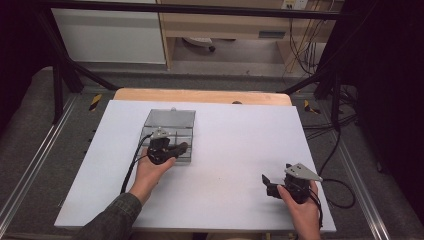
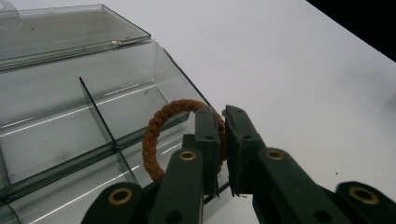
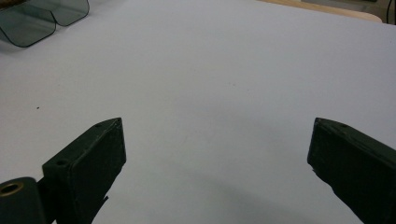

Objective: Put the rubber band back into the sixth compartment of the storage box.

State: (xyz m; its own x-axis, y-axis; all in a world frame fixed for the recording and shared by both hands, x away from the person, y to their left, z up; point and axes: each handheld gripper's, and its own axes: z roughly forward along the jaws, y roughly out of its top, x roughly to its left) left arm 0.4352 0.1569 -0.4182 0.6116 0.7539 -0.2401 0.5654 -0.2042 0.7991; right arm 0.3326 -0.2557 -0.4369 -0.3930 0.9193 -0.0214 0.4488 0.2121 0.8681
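A brown braided cord loop hangs upright at the near right corner of a clear plastic compartment box. My left gripper is shut on the loop's right side. The loop's lower part sits against the box's front wall, beside a thin divider. From above, the left gripper lies over the box, whose lid is folded back. My right gripper stands open over bare table with nothing between its jaws. It rests low at the near right.
The white tabletop spreads between the two hands, with a wooden edge at the far side. A rounded corner of the clear box is seen far left in the right gripper view. Cables trail off the table's right side.
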